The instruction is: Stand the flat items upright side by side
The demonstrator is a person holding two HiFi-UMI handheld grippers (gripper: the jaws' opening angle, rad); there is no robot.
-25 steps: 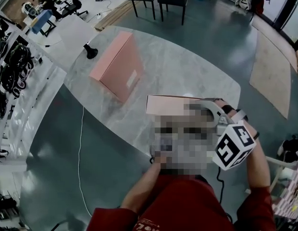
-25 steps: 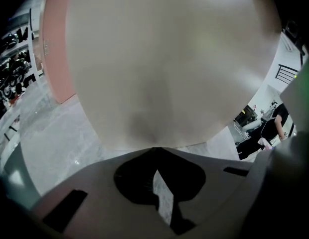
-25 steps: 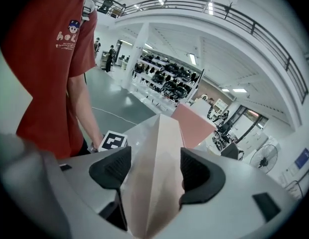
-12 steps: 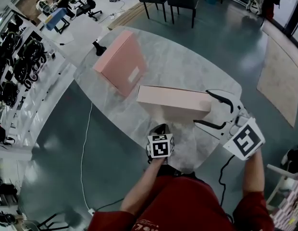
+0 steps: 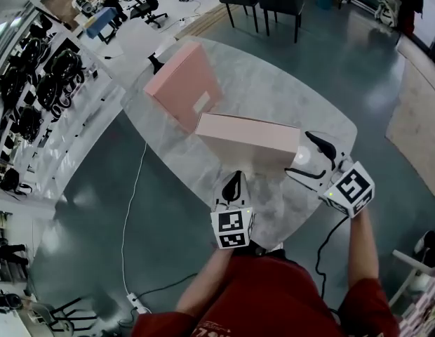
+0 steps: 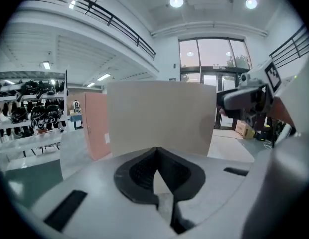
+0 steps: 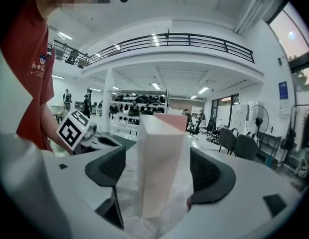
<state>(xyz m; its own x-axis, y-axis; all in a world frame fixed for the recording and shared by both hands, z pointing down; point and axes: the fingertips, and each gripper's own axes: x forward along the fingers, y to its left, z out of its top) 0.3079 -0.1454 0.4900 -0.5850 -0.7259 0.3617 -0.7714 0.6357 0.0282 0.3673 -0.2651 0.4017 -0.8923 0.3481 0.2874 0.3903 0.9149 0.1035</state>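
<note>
- The left tool [image 5: 233, 186] has its jaws closed together with nothing between them. In the left gripper view its own body hides the bottom edge of the near pink box [image 6: 159, 118].
- The right tool [image 5: 299, 156] is open, its jaws having just been opening. The near pink box's end stands between the pads, clear of both.
- That box stands on a long edge near the tabletop's [image 5: 280, 97] front.
- The far pink box [image 5: 186, 83] stands upright behind it, apart. From the right gripper view only its top corner shows.
- Its white label [image 5: 201, 104] is too small to read.
</note>
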